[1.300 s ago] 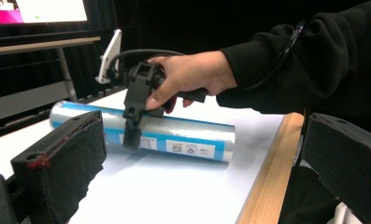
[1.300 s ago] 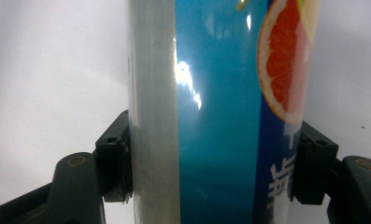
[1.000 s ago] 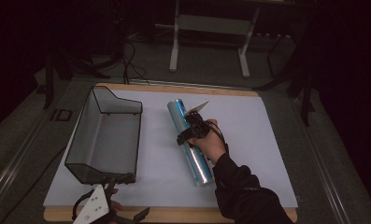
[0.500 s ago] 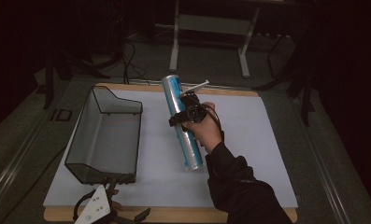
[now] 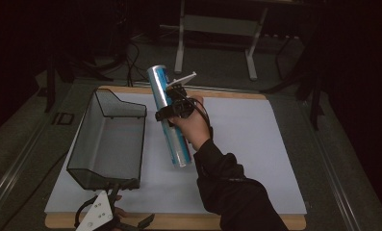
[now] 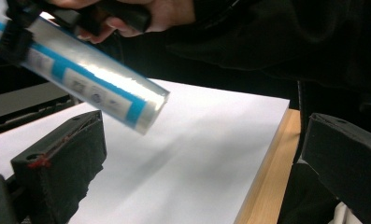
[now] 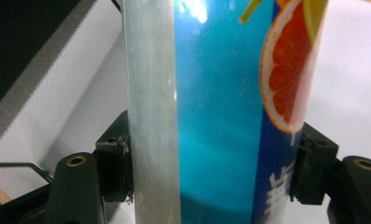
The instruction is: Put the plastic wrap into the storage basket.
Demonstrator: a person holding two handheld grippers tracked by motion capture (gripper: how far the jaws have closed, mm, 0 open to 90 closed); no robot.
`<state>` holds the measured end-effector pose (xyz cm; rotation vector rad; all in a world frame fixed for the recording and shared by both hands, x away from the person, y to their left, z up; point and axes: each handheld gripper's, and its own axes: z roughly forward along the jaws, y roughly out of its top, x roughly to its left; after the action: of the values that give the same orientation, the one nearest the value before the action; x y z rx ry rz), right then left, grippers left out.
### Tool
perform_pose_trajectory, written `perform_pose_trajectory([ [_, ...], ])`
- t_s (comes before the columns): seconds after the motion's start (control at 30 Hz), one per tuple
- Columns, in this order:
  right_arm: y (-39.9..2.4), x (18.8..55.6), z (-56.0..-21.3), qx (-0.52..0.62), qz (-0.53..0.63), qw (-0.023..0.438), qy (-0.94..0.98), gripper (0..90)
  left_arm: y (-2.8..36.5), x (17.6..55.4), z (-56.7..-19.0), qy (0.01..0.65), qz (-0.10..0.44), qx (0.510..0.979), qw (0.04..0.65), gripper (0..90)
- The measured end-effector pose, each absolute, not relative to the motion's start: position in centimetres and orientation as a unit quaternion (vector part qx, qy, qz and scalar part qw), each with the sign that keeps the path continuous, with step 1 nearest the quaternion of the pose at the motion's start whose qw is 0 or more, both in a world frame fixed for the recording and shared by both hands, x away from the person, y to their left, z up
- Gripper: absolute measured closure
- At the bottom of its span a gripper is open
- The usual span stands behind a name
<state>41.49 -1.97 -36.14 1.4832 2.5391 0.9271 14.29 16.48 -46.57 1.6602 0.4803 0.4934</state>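
**Tube held clear of the table by the right gripper**

The right gripper (image 5: pixel 171 103) has its two black jaws clamped on a long silver and blue cylindrical tube (image 5: pixel 168 116) printed with a grapefruit slice, one jaw pressed against each side of the tube in the right gripper view. The tube (image 7: pixel 216 112) is lifted off the white sheet covering the table (image 5: pixel 256 144) and tilts, its far end raised toward the table's far edge and its near end lower, over the middle of the sheet. The person's right hand (image 5: pixel 193 126) wraps the gripper handle, a black sleeve running back to the near edge.

A dark wire-mesh basket (image 5: pixel 109 139) stands on the left part of the sheet, just beside the tube and apart from it, its long side running from the far edge toward the near edge.

The left gripper (image 5: pixel 112 216) rests at the near left corner, over the wooden table edge (image 6: pixel 262 177). In the left gripper view its jaws stand wide apart with nothing between them, and the tube's clear near end (image 6: pixel 148 109) hangs above the sheet ahead of them.
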Motion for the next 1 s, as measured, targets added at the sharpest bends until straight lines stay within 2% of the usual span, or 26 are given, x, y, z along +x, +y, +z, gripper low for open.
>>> perform_pose_trajectory([
  [0.4,2.8,41.4,-35.7,0.463,0.322,0.023,0.826,31.4,16.2,13.9,-46.4,0.206,0.217,0.722,0.624,0.6],
  [0.5,4.0,41.4,-35.6,0.46,0.331,0.019,0.824,31.4,16.5,13.8,-46.2,0.214,0.234,0.711,0.627,0.7],
  [0.7,6.3,41.3,-35.7,0.458,0.344,0.018,0.819,31.5,16.9,14.0,-46.3,0.232,0.232,0.705,0.629,0.7],
  [1.0,9.5,40.9,-37.0,0.458,0.363,0.003,0.811,31.4,17.0,14.0,-46.3,0.232,0.237,0.706,0.626,0.7],
])
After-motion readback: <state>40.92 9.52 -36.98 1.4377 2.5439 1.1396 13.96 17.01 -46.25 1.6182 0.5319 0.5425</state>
